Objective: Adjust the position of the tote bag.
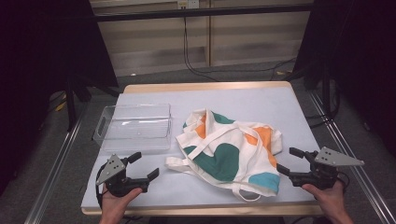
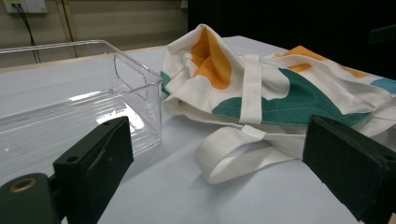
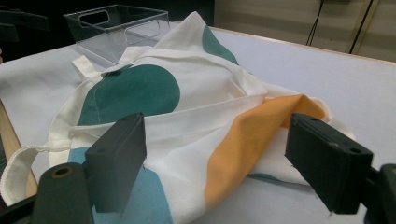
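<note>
A crumpled white cloth bag (image 1: 229,149) with green, orange and blue patches lies in the middle of the table, its straps trailing to the front left. My left gripper (image 1: 143,165) rests near the front left edge, open, jaws pointing toward the bag's strap loop (image 2: 233,154) a short way off. My right gripper (image 1: 290,161) stands open at the bag's right side. In the right gripper view the bag (image 3: 187,116) lies just beyond the jaws, without touching the pads.
A clear plastic bin (image 1: 135,127) stands empty on the left half of the pale blue table (image 1: 261,100), close to the bag's left edge. Metal frame rails (image 1: 348,154) run along both table sides. Cables lie on the floor behind.
</note>
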A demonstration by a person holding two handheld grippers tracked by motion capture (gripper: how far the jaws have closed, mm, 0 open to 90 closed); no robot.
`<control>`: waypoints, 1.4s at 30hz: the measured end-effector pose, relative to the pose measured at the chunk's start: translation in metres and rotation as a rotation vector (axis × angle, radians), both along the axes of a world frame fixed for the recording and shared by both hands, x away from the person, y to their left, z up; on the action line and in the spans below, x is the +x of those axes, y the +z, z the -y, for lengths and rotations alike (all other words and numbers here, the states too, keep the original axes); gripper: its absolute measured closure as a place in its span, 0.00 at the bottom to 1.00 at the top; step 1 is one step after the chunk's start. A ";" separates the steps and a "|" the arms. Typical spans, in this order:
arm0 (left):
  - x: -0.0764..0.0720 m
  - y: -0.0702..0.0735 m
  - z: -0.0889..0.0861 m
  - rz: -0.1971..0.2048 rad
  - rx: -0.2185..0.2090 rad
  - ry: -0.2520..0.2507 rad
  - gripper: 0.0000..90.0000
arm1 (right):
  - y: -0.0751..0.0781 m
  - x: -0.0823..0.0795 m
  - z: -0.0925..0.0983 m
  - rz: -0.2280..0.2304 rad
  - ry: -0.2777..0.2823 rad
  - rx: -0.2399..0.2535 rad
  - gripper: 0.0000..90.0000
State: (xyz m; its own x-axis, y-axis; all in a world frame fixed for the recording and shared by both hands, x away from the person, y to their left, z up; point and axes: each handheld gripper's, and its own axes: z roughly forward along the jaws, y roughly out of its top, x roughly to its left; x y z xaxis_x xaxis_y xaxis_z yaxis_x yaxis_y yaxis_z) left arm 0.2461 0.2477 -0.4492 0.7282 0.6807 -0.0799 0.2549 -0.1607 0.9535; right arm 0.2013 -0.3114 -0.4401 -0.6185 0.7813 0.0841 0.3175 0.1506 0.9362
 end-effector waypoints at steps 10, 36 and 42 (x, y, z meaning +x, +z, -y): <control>0.000 0.000 0.007 -0.008 0.000 -0.031 0.06 | -0.003 0.003 -0.001 -0.029 0.034 0.004 0.31; 0.000 -0.006 0.007 -0.056 0.050 -0.040 0.11 | 0.010 0.016 -0.044 -0.089 0.228 -0.034 0.50; 0.002 -0.007 0.009 -0.072 0.071 -0.062 0.11 | 0.013 0.025 -0.067 -0.129 0.314 -0.096 0.56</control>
